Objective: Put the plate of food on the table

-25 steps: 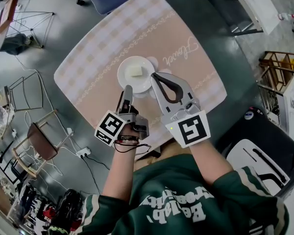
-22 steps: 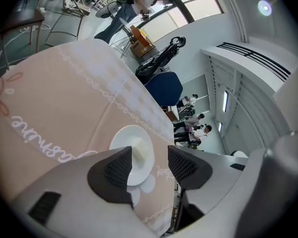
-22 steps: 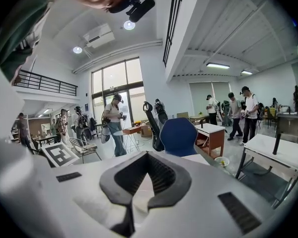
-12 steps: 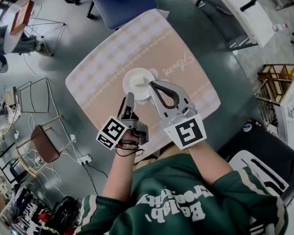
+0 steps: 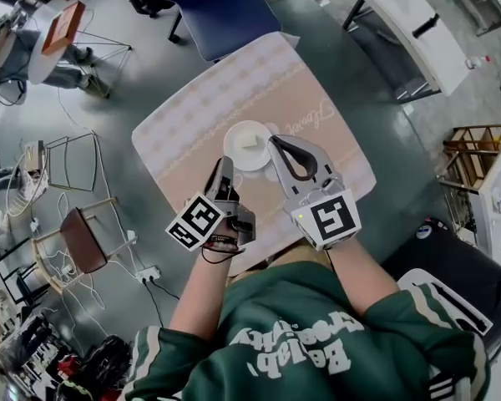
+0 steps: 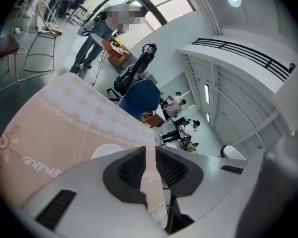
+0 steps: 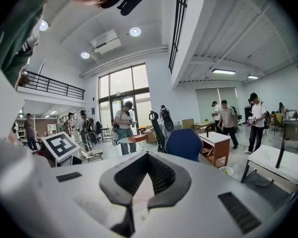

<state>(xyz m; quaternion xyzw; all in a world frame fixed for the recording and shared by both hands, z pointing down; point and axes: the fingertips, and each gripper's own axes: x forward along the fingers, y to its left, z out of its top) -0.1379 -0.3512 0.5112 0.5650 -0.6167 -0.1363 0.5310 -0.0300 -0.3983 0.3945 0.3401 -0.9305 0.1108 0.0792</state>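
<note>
A white plate (image 5: 244, 154) with a pale piece of food (image 5: 250, 140) rests on the table's pink checked cloth (image 5: 192, 132). Both grippers hang above the cloth on the near side of the plate and hold nothing. My left gripper (image 5: 223, 167) points at the plate's near edge. Its jaws have just been closing and stand a narrow gap apart (image 6: 150, 148), with only cloth showing through. The plate's rim (image 6: 105, 150) peeks past its left jaw. My right gripper (image 5: 277, 140) is just right of the plate, its fingertips touching (image 7: 147, 155).
A blue chair (image 5: 217, 7) stands at the table's far side. A white desk (image 5: 417, 23) is at the top right, a wooden rack (image 5: 472, 144) at the right. A wooden chair (image 5: 79, 241) and a power strip (image 5: 149, 272) are on the floor at the left. Several people stand farther off.
Both grippers have risen away from the table and the plate, which stays on the cloth. The table looks smaller and farther below than before.
</note>
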